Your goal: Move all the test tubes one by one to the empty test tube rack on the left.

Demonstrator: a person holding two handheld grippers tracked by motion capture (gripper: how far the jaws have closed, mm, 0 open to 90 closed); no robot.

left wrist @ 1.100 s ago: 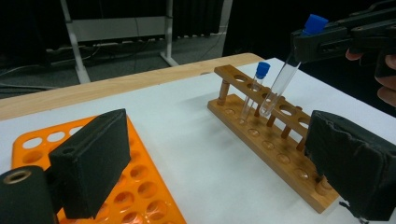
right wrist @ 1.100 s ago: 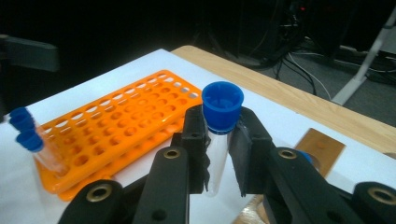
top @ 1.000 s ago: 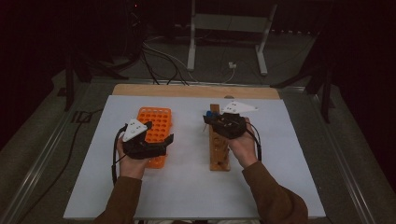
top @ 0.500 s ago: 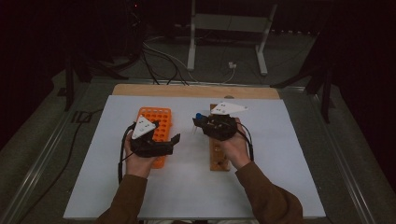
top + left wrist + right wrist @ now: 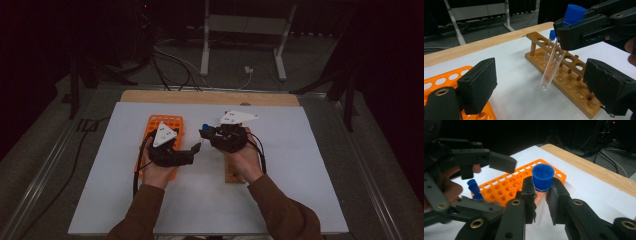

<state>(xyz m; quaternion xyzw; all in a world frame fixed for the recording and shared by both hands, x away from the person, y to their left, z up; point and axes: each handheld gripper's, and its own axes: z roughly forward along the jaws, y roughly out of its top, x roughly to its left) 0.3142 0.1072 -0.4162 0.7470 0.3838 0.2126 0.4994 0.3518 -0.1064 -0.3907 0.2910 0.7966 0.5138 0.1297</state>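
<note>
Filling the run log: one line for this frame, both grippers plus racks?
left gripper: open, empty, over orange rack | right gripper: shut on blue-capped test tube, lifted clear | wooden rack: one capped tube standing

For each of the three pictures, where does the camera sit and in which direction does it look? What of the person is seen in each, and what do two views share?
High view: fixed above the person's side, looking forward and down on the white table; both forearms, left gripper and right gripper.
Left gripper view: rides on the left gripper, facing the wooden rack; its open jaws.
Right gripper view: rides on the right gripper, facing the orange rack; its jaws clamped below a blue cap.
Shared: both gripper views show the blue-capped tube.
</note>
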